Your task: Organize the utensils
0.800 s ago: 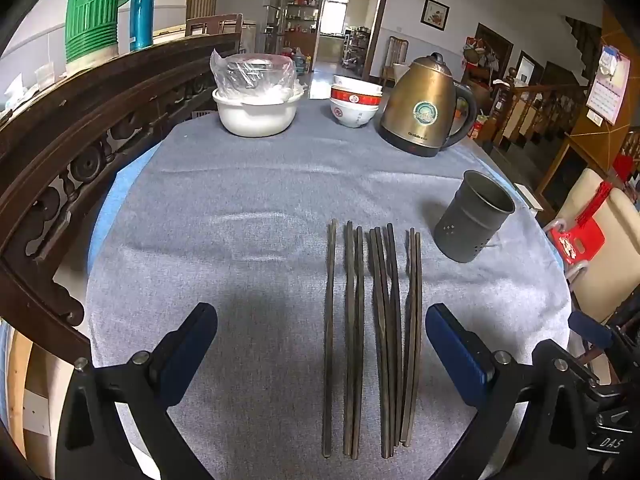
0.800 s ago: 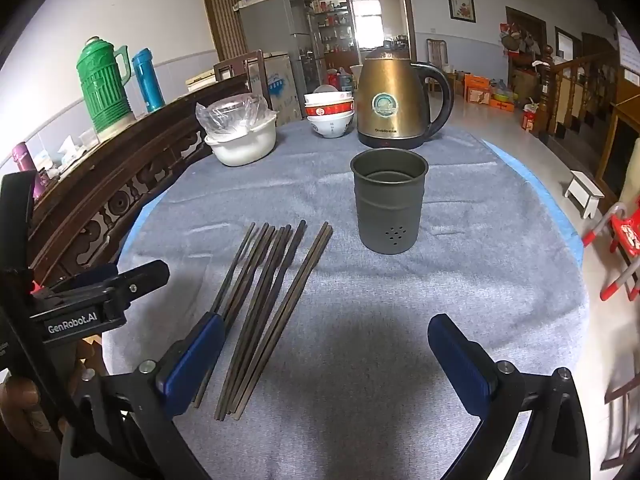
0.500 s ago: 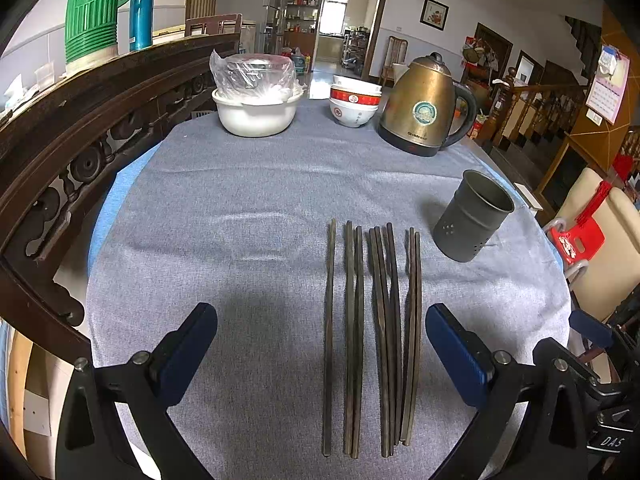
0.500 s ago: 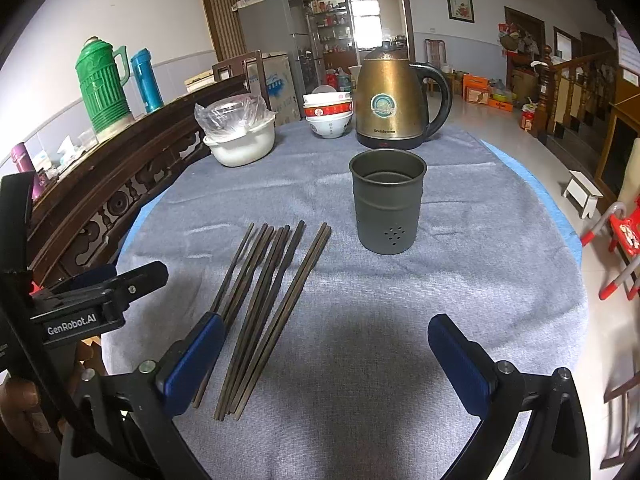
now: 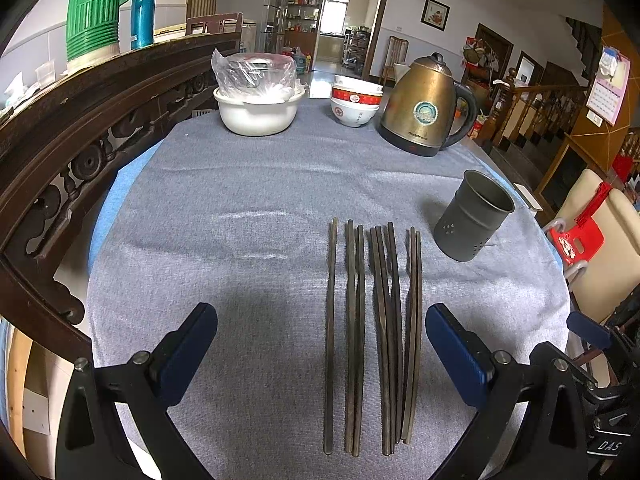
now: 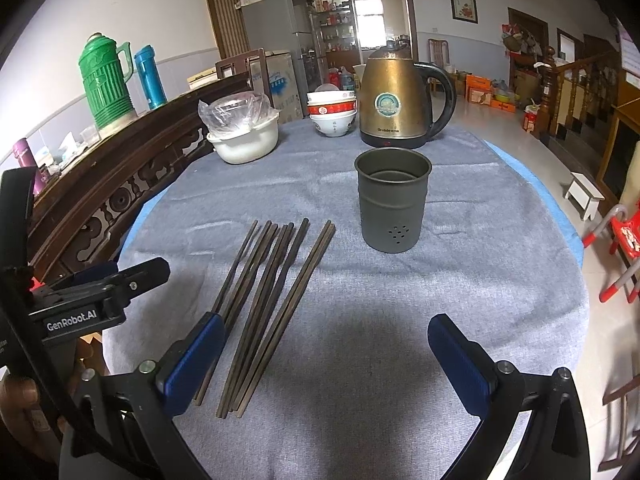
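Observation:
Several dark wooden chopsticks (image 5: 372, 332) lie side by side on the grey tablecloth (image 5: 240, 208); in the right wrist view the chopsticks (image 6: 268, 300) slant toward the lower left. A dark metal utensil cup (image 5: 472, 220) stands upright and empty just beyond their far right ends, and the cup (image 6: 391, 204) sits centre in the right wrist view. My left gripper (image 5: 320, 352) hovers open above the chopsticks' near halves, with nothing touching its pads. My right gripper (image 6: 326, 364) stands open over the cloth, the chopsticks' near ends by its left finger (image 6: 196, 360).
At the far side stand a brass kettle (image 5: 424, 112), stacked red-and-white bowls (image 5: 354, 104) and a white bowl covered with plastic (image 5: 256, 104). A carved dark wooden rail (image 5: 80, 140) runs along the left, bearing a green thermos (image 5: 94, 8). A red stool (image 5: 580, 240) sits off the right edge.

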Tool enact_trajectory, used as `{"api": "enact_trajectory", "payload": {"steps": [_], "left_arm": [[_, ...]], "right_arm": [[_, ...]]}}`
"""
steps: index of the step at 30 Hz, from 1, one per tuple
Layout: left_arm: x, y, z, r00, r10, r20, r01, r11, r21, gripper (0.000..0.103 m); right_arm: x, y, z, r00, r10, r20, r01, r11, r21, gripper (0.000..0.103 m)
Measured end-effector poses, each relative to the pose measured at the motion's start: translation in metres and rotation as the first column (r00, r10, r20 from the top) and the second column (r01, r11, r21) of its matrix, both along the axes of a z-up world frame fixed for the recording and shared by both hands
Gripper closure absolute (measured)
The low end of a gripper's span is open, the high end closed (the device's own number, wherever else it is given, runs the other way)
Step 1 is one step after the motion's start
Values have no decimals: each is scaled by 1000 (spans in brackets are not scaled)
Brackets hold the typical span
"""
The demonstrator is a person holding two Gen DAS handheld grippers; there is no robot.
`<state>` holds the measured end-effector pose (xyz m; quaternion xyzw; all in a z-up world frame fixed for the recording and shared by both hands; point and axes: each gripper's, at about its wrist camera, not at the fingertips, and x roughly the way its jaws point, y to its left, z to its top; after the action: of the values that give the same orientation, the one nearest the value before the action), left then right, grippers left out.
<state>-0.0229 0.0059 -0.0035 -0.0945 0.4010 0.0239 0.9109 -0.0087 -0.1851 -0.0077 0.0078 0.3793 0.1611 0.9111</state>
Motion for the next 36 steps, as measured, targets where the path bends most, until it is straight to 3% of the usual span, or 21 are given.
{"api": "enact_trajectory", "payload": {"steps": [17, 30, 36], "left_arm": [[0, 3, 0, 1000, 5, -2, -5, 1000, -6, 0], [0, 4, -3, 1000, 8, -11, -8, 1000, -2, 0], [0, 12, -7, 1000, 17, -21, -17, 1000, -19, 0]], "right_arm": [[0, -1, -2, 1000, -5, -20, 5, 1000, -8, 0], [5, -5, -8, 995, -4, -104, 9, 999, 43, 0], [12, -12, -15, 985, 4, -173, 18, 992, 124, 0]]}}
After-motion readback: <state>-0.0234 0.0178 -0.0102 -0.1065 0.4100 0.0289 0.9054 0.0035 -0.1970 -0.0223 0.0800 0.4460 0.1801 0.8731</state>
